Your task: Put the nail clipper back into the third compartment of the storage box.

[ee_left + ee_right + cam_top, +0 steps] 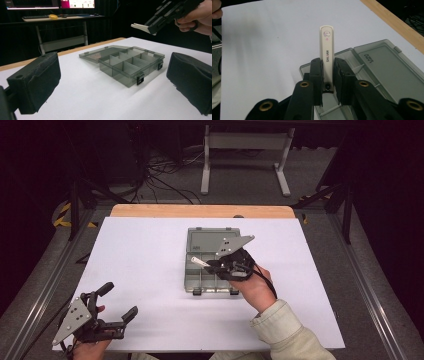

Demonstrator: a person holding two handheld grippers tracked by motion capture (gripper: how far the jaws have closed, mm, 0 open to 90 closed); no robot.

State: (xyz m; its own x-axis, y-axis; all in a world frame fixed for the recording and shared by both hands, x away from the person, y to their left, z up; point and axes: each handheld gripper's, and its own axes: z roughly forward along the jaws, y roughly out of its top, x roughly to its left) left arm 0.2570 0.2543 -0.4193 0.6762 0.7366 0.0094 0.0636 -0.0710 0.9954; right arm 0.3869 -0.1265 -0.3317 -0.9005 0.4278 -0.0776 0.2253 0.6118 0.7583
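A white sheet-covered table point(150, 270) carries a smoky grey translucent plastic organiser box point(200, 280), lid laid flat open behind its divided compartments. The box sits directly below the right gripper point(327, 72), well forward and to the right of the left gripper point(120, 302).

The right gripper's black jaws are pressed onto the lower end of a slim cream-white plastic stick with small printed lettering point(327, 47); most of its length juts out past the fingertips, held above the box, not touching it. The left gripper's padded fingers point(37, 80) are spread wide with nothing between them, and it sits near the table's near left corner.

The step looks like placing the stick in a compartment. To do it well, I would tilt the free end down into a compartment long enough to take it, line the stick up parallel with the dividers, lower until it rests on the floor, then release. Letting go from height risks a bounce onto a divider.
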